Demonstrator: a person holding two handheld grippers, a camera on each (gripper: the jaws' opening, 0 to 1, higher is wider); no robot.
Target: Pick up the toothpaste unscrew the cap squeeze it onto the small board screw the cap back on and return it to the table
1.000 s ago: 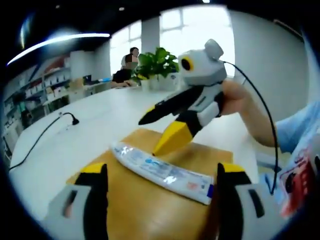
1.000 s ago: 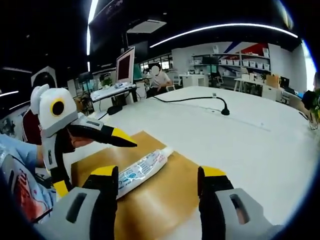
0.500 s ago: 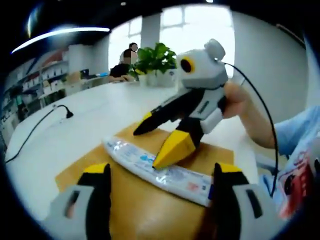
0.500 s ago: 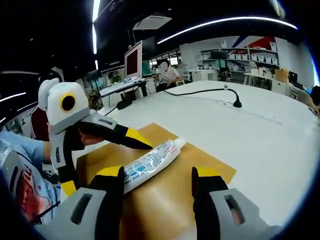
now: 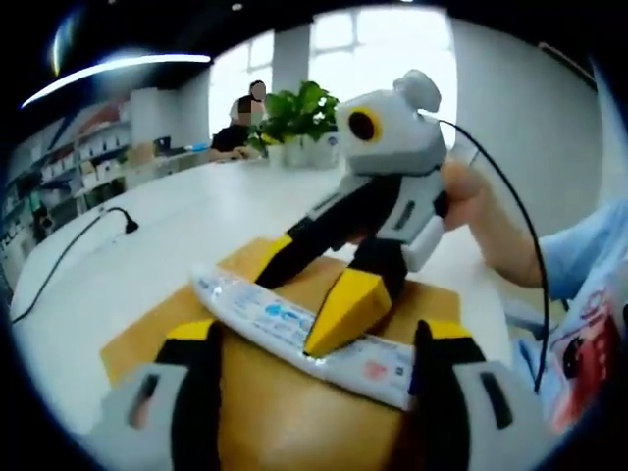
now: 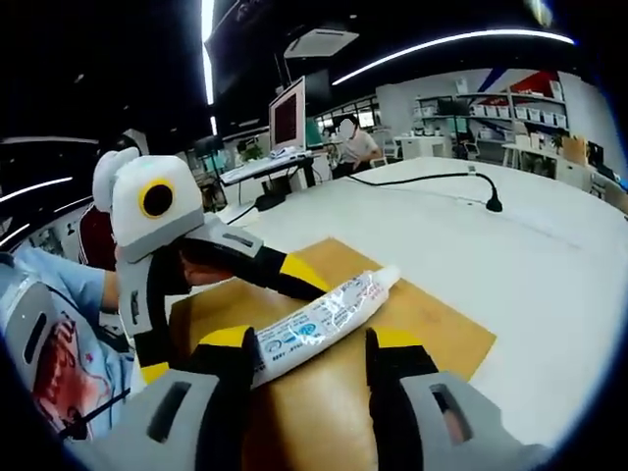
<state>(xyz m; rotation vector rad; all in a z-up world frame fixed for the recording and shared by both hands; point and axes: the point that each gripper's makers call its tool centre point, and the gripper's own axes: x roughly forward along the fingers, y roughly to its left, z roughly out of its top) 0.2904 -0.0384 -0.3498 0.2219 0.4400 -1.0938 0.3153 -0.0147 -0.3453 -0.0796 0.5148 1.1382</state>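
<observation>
The toothpaste tube is seen lying flat on the small wooden board, which rests on the white tabletop near the edge closest to the person. In the right gripper view the tube runs aslant across the board, its white cap pointing toward the far side of the tabletop.

The right gripper is shown with its fingers apart, one on either side of the tube's middle, tips close to or on the tube; no closure on it is visible yet. The left gripper is likewise seen with fingers spread, one yellow tip just beside the tube near the cap end.

The step in hand is judged to be the pick-up. It would be done best if the tube were taken across its firm shoulder near the cap rather than mid-body, so that paste is not forced out early, and if the cap end were left free for the other gripper.

Whether any fingertip actually touches the tube cannot be told. The tube's crimped end is partly covered by the near fingers, and its print is too blurred to read.
</observation>
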